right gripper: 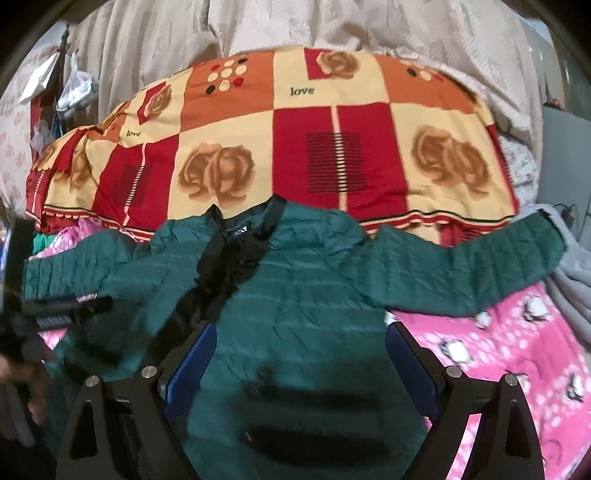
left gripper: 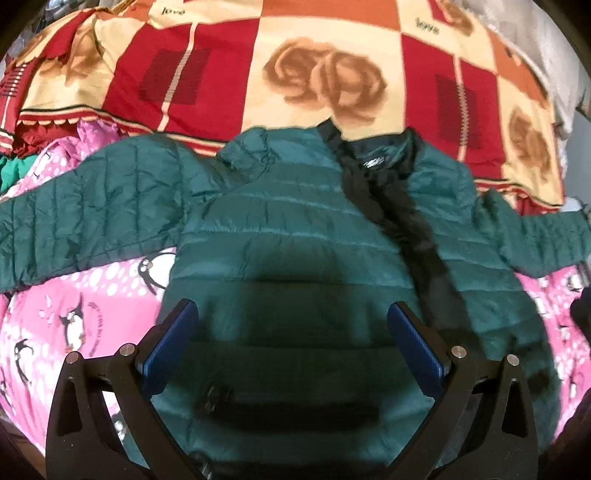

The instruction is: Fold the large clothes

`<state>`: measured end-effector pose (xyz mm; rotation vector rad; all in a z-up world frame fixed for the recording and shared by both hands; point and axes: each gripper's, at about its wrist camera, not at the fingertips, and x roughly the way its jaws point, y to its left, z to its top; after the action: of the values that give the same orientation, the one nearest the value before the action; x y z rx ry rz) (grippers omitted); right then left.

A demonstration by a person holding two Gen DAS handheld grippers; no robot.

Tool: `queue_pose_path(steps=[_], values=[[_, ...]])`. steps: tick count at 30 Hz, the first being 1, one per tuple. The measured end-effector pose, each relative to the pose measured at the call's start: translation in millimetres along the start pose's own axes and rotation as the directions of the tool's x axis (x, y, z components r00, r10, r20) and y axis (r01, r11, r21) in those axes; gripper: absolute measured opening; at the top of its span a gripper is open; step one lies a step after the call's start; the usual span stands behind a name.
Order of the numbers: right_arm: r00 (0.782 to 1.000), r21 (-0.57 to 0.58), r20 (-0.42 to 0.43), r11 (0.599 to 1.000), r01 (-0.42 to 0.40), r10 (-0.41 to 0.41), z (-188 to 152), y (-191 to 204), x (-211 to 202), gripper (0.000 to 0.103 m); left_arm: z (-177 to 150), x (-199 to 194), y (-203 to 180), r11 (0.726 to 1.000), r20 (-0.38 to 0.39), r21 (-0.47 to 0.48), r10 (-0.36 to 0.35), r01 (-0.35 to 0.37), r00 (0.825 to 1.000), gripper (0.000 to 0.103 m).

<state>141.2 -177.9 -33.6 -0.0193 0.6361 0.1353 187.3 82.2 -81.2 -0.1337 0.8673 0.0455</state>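
Note:
A dark green quilted jacket [left gripper: 280, 229] lies face up on the bed, sleeves spread out to both sides, black lining showing along the open front. In the right wrist view the same jacket [right gripper: 306, 295] fills the middle. My left gripper [left gripper: 293, 314] hovers over the jacket's lower body, open, nothing between its blue pads [left gripper: 173, 332]. My right gripper [right gripper: 299, 336] is open above the jacket's right half, empty as well. At that view's left edge the other gripper's dark body [right gripper: 59, 310] and a hand [right gripper: 29, 384] show, blurred.
A pink penguin-print sheet [left gripper: 92, 317] covers the bed under the jacket. A red, orange and cream rose-patterned blanket [right gripper: 295, 147] is heaped behind the collar. Pale curtains [right gripper: 332, 26] hang at the back. Grey cloth [right gripper: 572, 280] lies at the right.

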Motion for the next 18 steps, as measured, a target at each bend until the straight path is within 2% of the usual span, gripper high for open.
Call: queue_pose_path(steps=[2,5,8,10,12,18], values=[[1.000,-0.002,-0.028,1.000,-0.012,0.012,5.6,7.3,22.1,0.091,-1.3,9.9,-2.4,0.999,-0.024,0.004,0.034,-0.034,0.999,0.103],[0.997,0.005,-0.068,0.999,-0.046,0.046,7.0,15.6,50.0,0.091,-4.1,20.7,-3.3,0.999,-0.046,-0.014,0.044,-0.044,0.998,0.103],[0.993,0.032,-0.095,0.997,-0.070,0.073,-6.5,18.8,71.2,0.091,-8.3,28.1,-12.8,0.994,-0.063,0.039,0.102,-0.100,0.993,0.103],[0.984,0.046,-0.159,0.996,-0.072,0.079,-18.4,20.1,86.4,0.091,-10.7,30.6,-17.4,0.990,-0.059,0.064,0.128,-0.125,0.990,0.103],[0.976,0.032,-0.207,0.997,-0.064,0.069,-22.9,23.8,95.3,0.091,-11.3,32.7,-17.1,0.990,-0.061,0.062,0.131,-0.128,0.989,0.103],[0.968,-0.014,-0.248,0.999,-0.044,0.040,-30.4,28.8,104.4,0.093,-11.1,36.4,-13.1,0.993,-0.072,0.037,0.117,-0.115,0.990,0.103]])
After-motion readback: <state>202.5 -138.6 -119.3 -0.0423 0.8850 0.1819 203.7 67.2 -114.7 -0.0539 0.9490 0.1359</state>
